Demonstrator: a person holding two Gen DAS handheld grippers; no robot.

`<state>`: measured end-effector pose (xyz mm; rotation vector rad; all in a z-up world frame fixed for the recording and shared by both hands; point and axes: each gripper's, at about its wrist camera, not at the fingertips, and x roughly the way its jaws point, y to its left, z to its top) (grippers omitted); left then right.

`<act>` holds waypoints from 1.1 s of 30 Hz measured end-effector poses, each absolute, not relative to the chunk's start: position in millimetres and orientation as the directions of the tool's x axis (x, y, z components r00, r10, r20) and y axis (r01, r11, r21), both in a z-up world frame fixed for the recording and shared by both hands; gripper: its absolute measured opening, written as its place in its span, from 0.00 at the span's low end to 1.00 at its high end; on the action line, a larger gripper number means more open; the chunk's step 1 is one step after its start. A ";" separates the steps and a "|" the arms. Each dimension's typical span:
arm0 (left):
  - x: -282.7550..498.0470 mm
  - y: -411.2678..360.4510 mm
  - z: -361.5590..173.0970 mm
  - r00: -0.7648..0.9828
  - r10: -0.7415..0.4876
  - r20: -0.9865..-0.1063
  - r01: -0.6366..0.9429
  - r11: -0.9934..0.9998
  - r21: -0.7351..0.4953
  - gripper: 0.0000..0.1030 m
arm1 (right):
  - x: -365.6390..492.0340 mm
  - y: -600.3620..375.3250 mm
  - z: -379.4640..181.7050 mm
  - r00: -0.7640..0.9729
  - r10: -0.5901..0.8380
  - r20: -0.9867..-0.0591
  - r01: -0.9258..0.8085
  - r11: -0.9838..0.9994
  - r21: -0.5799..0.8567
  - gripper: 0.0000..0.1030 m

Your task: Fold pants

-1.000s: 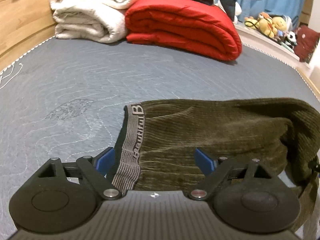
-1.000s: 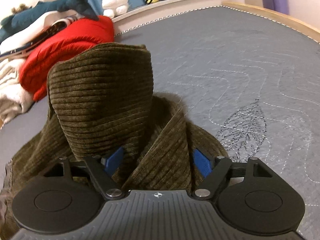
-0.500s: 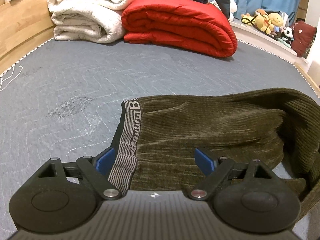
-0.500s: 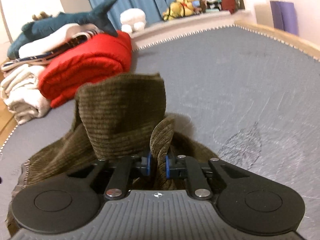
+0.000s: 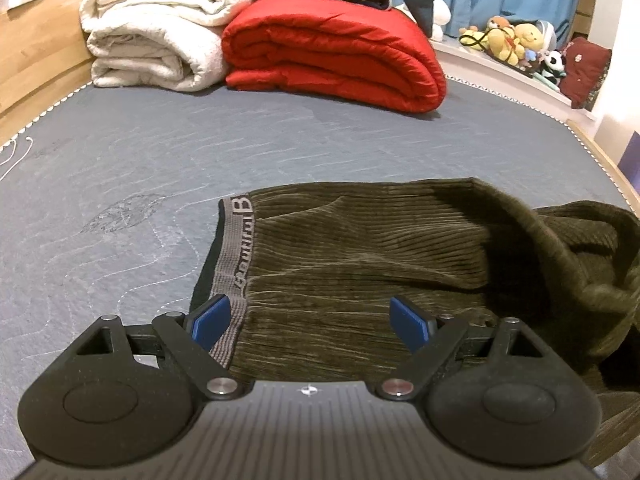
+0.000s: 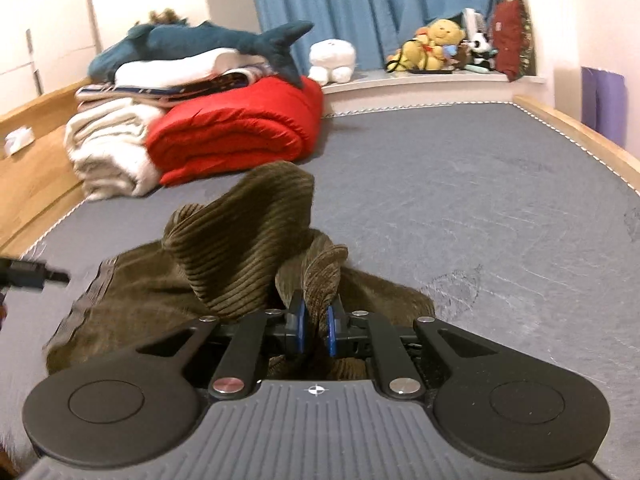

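Note:
Olive corduroy pants (image 5: 360, 264) lie on the grey mattress (image 5: 140, 168), with the grey lettered waistband (image 5: 236, 256) at their left end. My left gripper (image 5: 312, 322) is open, its blue pads over the waistband end, holding nothing. My right gripper (image 6: 314, 326) is shut on a fold of the pants (image 6: 248, 248) and holds it raised off the mattress (image 6: 480, 200). The lifted cloth hangs bunched in front of the right camera. The tip of the left gripper shows at the left edge of the right wrist view (image 6: 32, 276).
A folded red quilt (image 5: 332, 52) and a folded white blanket (image 5: 156, 44) lie at the far end, with a plush shark (image 6: 200, 40) on top. Plush toys (image 6: 436, 44) sit on the ledge by the blue curtain. A wooden bed frame (image 6: 580, 132) edges the mattress.
My right gripper closed on the pants fold and lifted it, rising with it. My left gripper stayed open and drew back slightly above the waistband.

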<state>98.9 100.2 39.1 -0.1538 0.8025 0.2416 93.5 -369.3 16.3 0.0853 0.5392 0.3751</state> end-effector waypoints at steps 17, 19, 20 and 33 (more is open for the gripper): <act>114.2 105.9 20.5 0.641 0.143 -0.755 -0.292 0.954 -0.067 0.89 | 100.5 -400.4 34.4 0.758 0.379 -0.530 -0.320 0.925 0.203 0.35; 116.6 106.5 18.0 0.636 0.140 -0.759 -0.292 0.954 -0.068 0.90 | 107.7 -401.5 37.8 0.795 0.362 -0.486 -0.280 0.931 0.235 0.39; 117.5 107.7 16.8 0.632 0.139 -0.762 -0.293 0.953 -0.069 0.90 | 111.8 -399.2 36.9 0.806 0.354 -0.473 -0.262 0.932 0.252 0.40; 122.8 120.0 6.2 0.609 0.169 -0.775 -0.305 0.952 -0.032 0.90 | 199.5 -364.1 -23.0 0.775 0.288 -0.562 -0.167 0.952 0.257 0.51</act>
